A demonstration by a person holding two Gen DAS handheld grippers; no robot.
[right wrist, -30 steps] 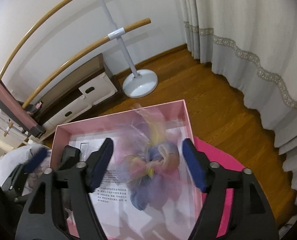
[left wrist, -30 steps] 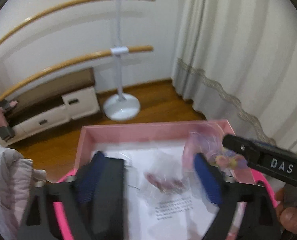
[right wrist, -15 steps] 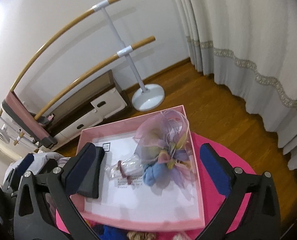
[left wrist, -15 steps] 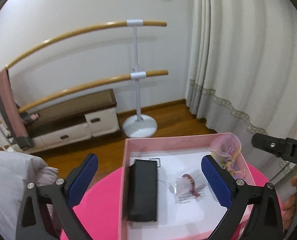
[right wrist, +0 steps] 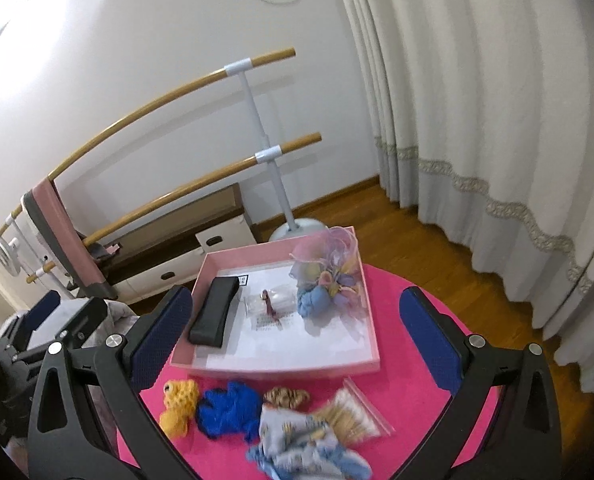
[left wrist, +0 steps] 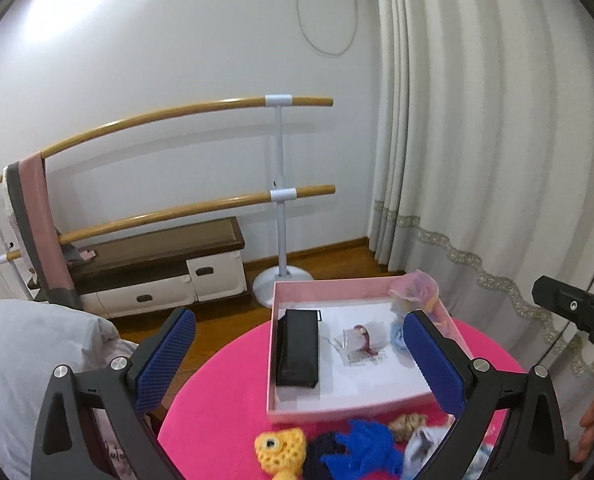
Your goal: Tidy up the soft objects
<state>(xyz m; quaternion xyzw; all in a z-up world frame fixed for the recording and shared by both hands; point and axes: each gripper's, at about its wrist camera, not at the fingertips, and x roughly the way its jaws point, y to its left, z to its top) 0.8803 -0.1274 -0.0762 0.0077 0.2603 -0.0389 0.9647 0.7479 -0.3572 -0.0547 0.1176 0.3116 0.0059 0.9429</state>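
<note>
Two grippers, left gripper point(left wrist: 297, 364) and right gripper point(right wrist: 297, 338), jaws just opened wide, empty | loose soft toys point(right wrist: 233, 404) lie on pink table point(right wrist: 413, 312) below both, nearer than pink box point(right wrist: 275, 368) | right gripper nearer.

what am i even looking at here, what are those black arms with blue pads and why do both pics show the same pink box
No robot here: a person holds a two-finger grabbing tool in each hand, each with a camera looking along its fingers. One picture is from the left tool, the other from the right tool. Both have just been opening, stand wide open and hold nothing.

Both look at a round pink table with a pink box. Inside lie a black case, a small clear packet and a pastel gauzy bundle. In front of the box sit a yellow crochet toy, a blue yarn piece, a patterned cloth and a bag of cotton swabs.
</note>
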